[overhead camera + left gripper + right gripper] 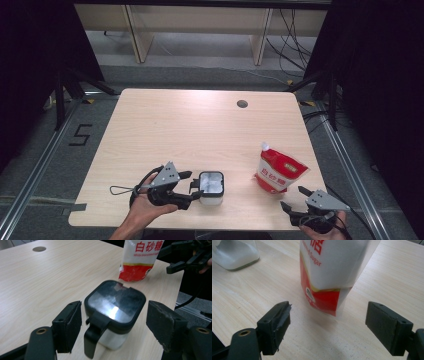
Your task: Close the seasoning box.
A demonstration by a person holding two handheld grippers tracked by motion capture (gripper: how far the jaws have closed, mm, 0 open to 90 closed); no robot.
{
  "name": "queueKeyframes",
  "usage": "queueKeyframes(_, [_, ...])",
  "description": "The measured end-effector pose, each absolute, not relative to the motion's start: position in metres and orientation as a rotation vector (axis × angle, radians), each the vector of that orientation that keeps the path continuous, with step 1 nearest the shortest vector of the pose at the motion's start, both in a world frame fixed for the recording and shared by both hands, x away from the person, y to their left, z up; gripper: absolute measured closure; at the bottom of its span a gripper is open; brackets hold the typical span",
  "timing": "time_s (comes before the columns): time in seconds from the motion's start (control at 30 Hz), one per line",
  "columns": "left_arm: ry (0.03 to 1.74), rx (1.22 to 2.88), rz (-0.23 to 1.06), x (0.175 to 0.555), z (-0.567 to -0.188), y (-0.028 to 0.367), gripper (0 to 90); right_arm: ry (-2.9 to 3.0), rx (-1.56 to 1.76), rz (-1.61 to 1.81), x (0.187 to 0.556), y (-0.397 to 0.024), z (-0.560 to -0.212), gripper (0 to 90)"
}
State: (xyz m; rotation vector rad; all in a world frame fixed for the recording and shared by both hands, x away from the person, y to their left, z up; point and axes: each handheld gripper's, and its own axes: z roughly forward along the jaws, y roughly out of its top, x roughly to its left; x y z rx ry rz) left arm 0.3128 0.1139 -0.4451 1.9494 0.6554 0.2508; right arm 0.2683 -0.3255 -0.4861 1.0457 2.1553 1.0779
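Wooden table [165, 125]: lidded jar [211, 187], seemingly sugar-filled, flanked by parted left gripper [190, 184]; sugar pouch [279, 171] faced by parted right gripper [292, 198].

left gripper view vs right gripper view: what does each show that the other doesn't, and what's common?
Left gripper view alone: the container's black lid with its handle, the round hole in the table, and the right gripper beyond the bag. Right gripper view alone: the bag's bottom edge, standing on the wood. Both: the sugar bag, the clear container holding something white, the wooden table, and open black jaws.
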Motion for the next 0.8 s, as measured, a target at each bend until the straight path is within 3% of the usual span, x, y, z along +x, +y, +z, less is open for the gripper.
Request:
queueKeyframes(0.4, [0.703,1.971,0.267,0.298,-0.461,0.145,21.0,2.154,1.032,1.080,0.268,-0.325,-0.486,20.8])
queueKeyframes(0.8, [0.739,2.030,0.301,0.287,-0.477,0.162,21.0,2.163,1.023,1.081,0.269,-0.324,-0.487,19.5])
